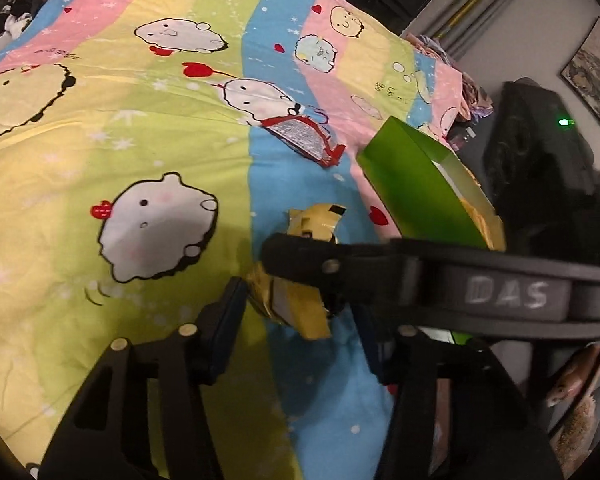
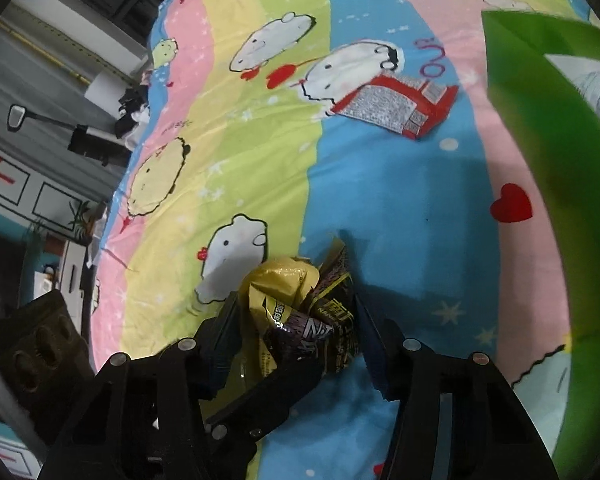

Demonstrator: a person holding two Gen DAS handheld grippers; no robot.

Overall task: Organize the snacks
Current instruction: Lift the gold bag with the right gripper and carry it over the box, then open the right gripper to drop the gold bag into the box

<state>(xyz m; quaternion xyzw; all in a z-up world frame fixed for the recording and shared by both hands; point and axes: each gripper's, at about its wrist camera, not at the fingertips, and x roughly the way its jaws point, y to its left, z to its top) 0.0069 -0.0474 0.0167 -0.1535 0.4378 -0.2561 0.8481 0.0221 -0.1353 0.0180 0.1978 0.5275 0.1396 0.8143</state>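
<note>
While your left gripper [image 1: 300, 316] and right gripper [image 2: 296, 332] meet over the striped cartoon bedsheet [image 1: 120, 140], both are narrowed onto the same crumpled yellow-and-black snack packet [image 2: 296, 300], pads pressing its sides. Your right gripper's finger crosses the left wrist view, over the packet. To the right, a green box [image 1: 416, 184] stands tilted and open, just beside the packet. Farther off, a red-and-silver packet [image 2: 396, 108] lies flat on the blue stripe.
</note>
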